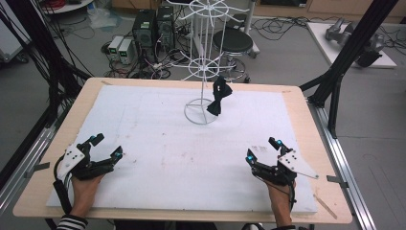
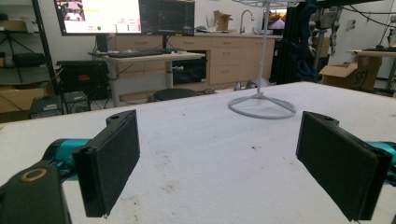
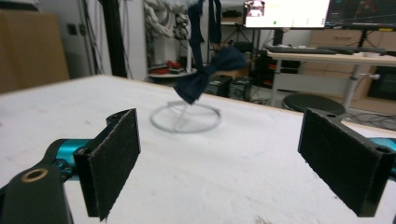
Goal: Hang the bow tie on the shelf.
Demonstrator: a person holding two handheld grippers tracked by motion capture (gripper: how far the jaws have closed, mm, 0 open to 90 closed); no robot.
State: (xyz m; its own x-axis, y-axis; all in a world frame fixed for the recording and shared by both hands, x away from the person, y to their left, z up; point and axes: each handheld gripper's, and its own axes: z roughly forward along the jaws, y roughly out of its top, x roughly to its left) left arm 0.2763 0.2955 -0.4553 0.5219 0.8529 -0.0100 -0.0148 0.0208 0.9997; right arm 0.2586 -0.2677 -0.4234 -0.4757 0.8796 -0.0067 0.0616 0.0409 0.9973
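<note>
So both grippers (image 1: 106,147) (image 1: 262,149) sit spread wide, holding nothing; I'd bring the right one up-frame slowly and pinch the bow tie (image 1: 219,96) by its lower wing, not the rack (image 1: 205,62)

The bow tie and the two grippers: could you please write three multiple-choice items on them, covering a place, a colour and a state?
1. Where is the bow tie?
A. flat on the table
B. hanging on the white wire rack
C. in a gripper

2. What colour is the bow tie?
A. dark navy
B. red
C. yellow

3. How do the left gripper and right gripper stand?
A. both shut
B. one shut on the tie
C. both open and empty

Answers: B, it dangles from a rack arm above the ring base; A, it looks dark blue in the right gripper view; C, jaws stand wide apart over the white board.
</note>
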